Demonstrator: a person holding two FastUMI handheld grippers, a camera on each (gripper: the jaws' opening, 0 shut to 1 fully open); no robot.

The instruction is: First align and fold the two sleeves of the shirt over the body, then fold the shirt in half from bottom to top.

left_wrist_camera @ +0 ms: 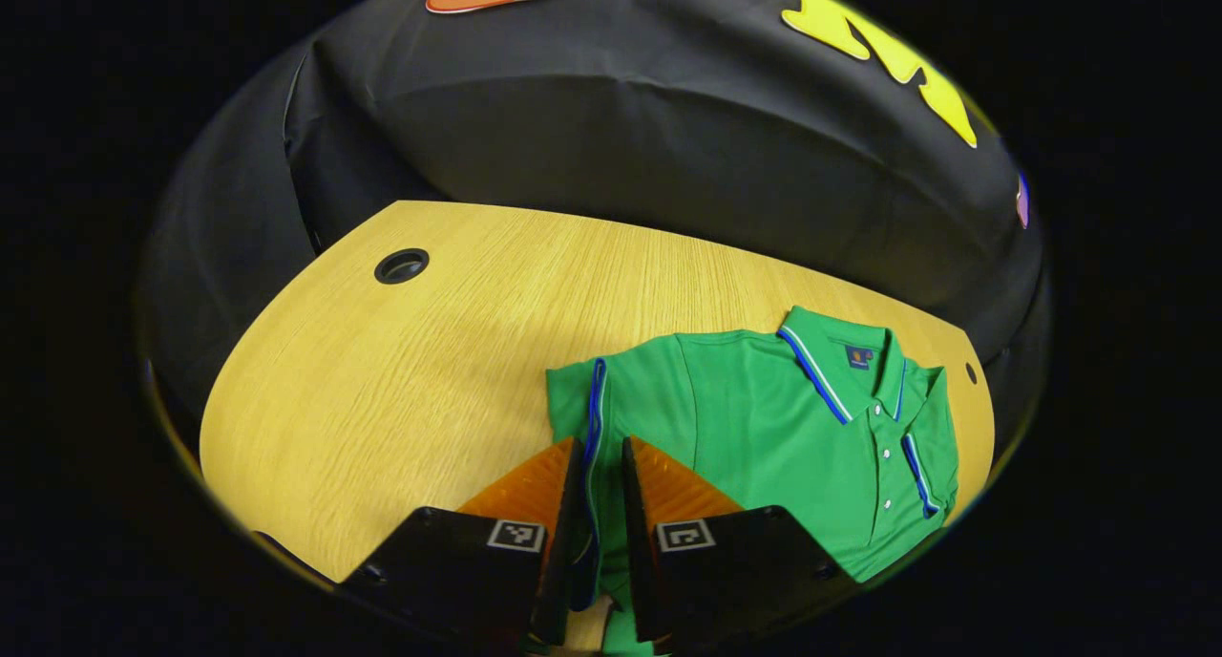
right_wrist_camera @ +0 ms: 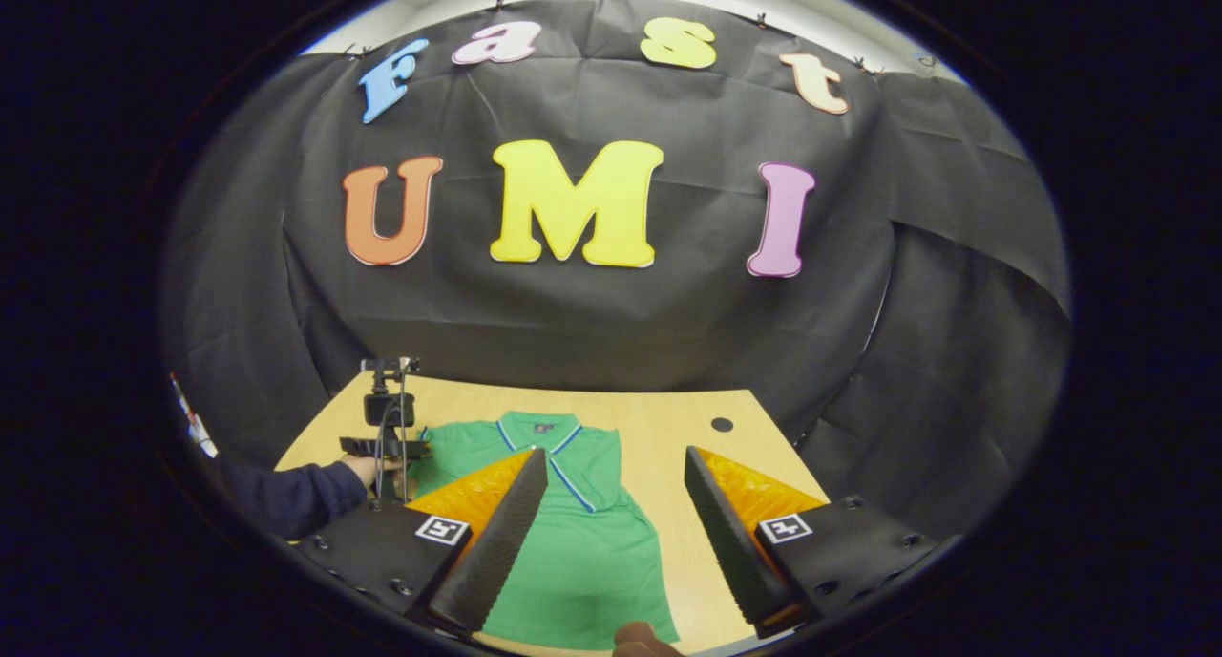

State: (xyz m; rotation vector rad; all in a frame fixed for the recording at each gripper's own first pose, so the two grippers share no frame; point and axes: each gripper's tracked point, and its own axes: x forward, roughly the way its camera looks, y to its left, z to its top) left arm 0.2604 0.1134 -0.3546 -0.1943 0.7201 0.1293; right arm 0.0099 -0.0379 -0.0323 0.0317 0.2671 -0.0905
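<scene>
No words or numbers can be read. A small dark blue brand label [left_wrist_camera: 859, 356] with an orange mark sits inside the collar of the green short-sleeved polo shirt [left_wrist_camera: 764, 418], ahead and to the right of the left claw [left_wrist_camera: 603, 485]; its lettering is too small to make out. Square black-and-white coded markers [left_wrist_camera: 516, 535] stand on the bodies of both claws, one beside each finger, also on the right claw [right_wrist_camera: 616, 504].
</scene>
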